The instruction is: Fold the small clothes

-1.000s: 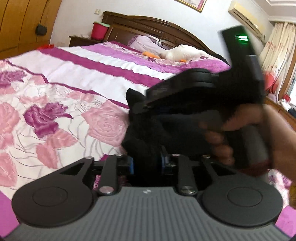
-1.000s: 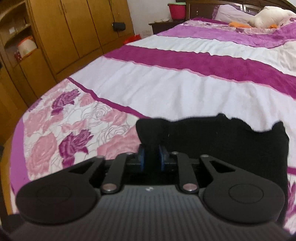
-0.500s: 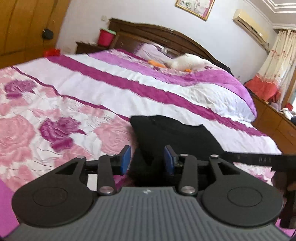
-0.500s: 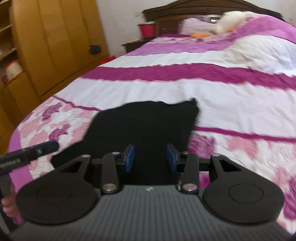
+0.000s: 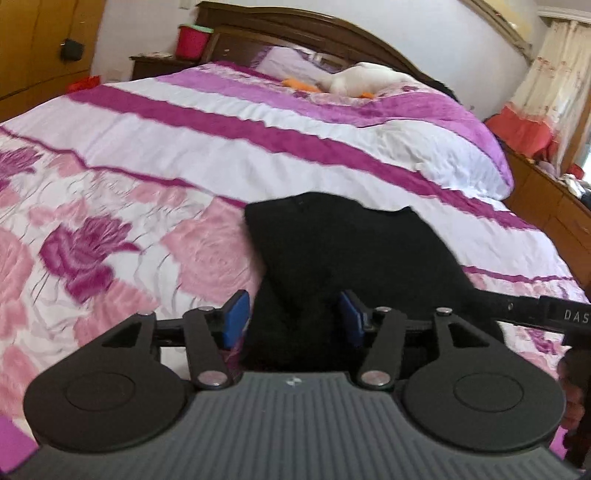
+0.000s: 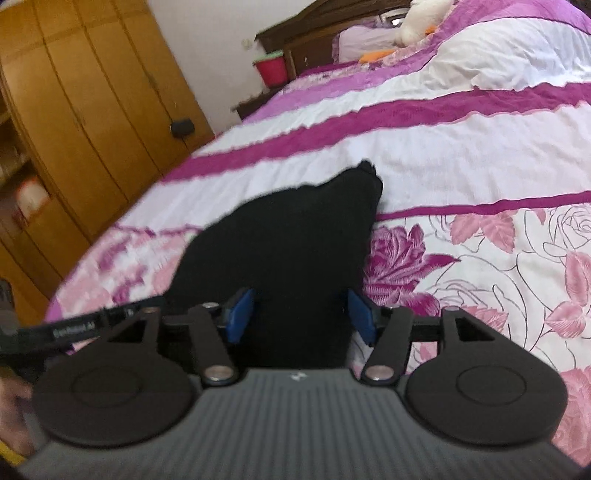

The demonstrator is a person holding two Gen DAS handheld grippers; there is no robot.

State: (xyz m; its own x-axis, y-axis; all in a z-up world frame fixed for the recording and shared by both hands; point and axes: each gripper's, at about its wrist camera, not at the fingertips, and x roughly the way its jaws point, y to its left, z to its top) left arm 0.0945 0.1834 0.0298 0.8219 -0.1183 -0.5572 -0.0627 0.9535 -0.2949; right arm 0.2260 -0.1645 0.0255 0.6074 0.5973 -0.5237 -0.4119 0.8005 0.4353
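A small black garment (image 5: pixel 343 243) lies flat on the bed's floral quilt (image 5: pixel 110 236); it also shows in the right wrist view (image 6: pixel 291 243). My left gripper (image 5: pixel 293 317) is open, its blue pads on either side of the garment's near edge, not clamping it. My right gripper (image 6: pixel 301 314) is open too, its pads wide apart over the garment's near end. Part of the right gripper (image 5: pixel 554 314) shows at the right edge of the left wrist view. Part of the left gripper (image 6: pixel 66 328) shows at the left edge of the right wrist view.
The quilt has purple and white stripes farther back (image 5: pixel 295 140). A white plush toy (image 5: pixel 365 81) lies near the dark wooden headboard (image 5: pixel 303 33). A red bucket (image 5: pixel 190 40) sits on a nightstand. A wooden wardrobe (image 6: pixel 81 103) stands to the bed's left.
Both grippers were shut on the black garment and holding it up one second ago. They have since opened, and the garment now lies flat on the quilt.
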